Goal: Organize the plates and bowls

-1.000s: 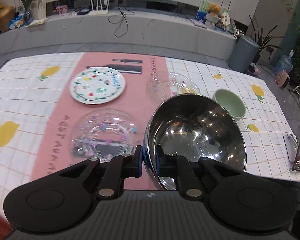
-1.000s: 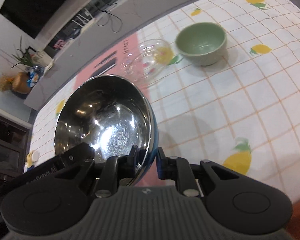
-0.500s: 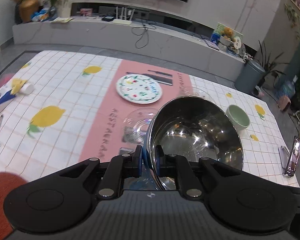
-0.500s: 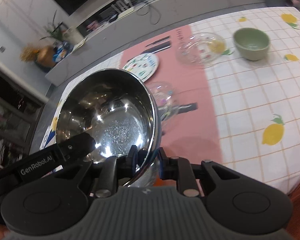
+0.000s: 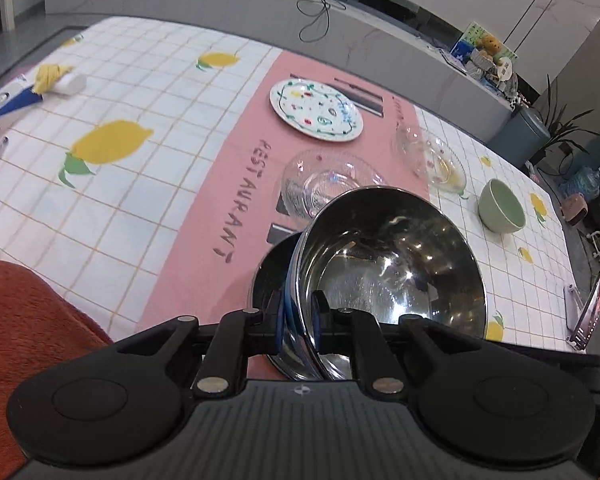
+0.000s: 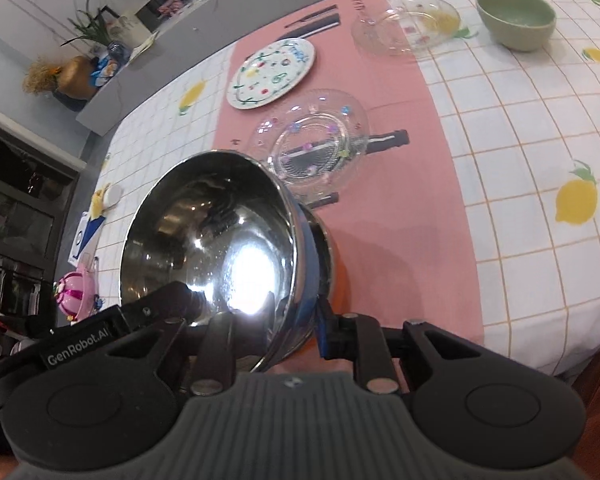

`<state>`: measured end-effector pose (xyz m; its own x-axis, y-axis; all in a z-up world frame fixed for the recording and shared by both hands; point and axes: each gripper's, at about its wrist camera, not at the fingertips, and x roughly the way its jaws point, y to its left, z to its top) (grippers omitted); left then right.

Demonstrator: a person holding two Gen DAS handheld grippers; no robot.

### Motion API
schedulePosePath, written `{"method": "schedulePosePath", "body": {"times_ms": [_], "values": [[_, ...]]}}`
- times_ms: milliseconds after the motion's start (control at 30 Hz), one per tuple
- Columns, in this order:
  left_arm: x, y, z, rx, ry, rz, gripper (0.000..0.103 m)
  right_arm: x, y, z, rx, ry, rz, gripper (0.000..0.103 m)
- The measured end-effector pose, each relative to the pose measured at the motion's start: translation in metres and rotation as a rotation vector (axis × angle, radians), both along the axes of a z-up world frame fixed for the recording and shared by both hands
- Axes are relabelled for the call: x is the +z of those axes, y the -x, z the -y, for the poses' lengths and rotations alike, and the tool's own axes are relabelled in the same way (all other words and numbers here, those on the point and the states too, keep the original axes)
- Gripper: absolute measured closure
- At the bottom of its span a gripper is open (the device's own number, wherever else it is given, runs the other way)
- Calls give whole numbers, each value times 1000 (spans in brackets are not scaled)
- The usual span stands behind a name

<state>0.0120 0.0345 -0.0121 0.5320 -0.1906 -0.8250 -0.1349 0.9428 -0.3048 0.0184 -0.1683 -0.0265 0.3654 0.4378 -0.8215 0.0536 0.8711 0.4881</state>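
Both grippers are shut on the rim of a large steel bowl (image 5: 392,264), one on each side, holding it tilted above the near table edge. My left gripper (image 5: 296,320) pinches its left rim; my right gripper (image 6: 296,316) pinches the right rim of the bowl (image 6: 212,248). A second steel rim (image 5: 272,276) shows just beneath it. Beyond lie a clear glass plate (image 5: 324,180) (image 6: 312,144), a painted white plate (image 5: 316,110) (image 6: 272,68), a clear glass bowl (image 5: 432,156) (image 6: 408,24) and a green bowl (image 5: 502,206) (image 6: 516,18).
The table has a lemon-check cloth with a pink runner (image 5: 228,184). A phone on a stand (image 5: 592,312) is at the right edge. Small items (image 5: 56,78) lie far left. A pink toy (image 6: 74,292) sits off the table's left side. An orange fabric (image 5: 24,320) lies near left.
The steel bowl, held by both grippers, has moved back toward the near table edge and lower. The plates and bowls on the table have not moved.
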Motion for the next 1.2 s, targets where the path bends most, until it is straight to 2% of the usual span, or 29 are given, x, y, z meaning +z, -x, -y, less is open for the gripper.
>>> {"method": "schedulePosePath", "body": {"times_ms": [333, 433, 500, 600, 767, 867, 1067, 1100, 1200], "values": [[-9, -1, -1, 18, -21, -24, 89, -1, -6, -9, 5, 46, 18, 83], [-8, -1, -4, 34, -39, -22, 86, -1, -6, -13, 20, 70, 29, 80], [-7, -2, -6, 47, -64, -15, 77, 0, -6, -14, 29, 77, 40, 79], [-10, -3, -10, 38, -51, -19, 78, 0, -6, -15, 33, 88, 48, 78], [4, 4, -14, 54, -115, 55, 73, -2, -6, -11, 17, 89, 48, 78], [10, 4, -19, 58, -121, 94, 73, -1, -5, -7, 2, 78, 55, 80], [-3, 0, -23, 41, -67, 50, 90, 1, -4, -7, -8, 59, 76, 96], [-4, 0, -21, 35, -66, 48, 93, 1, -4, -7, -6, 62, 79, 96], [-3, 2, -18, 31, -78, 48, 93, 1, -4, -9, -2, 73, 83, 96]]}}
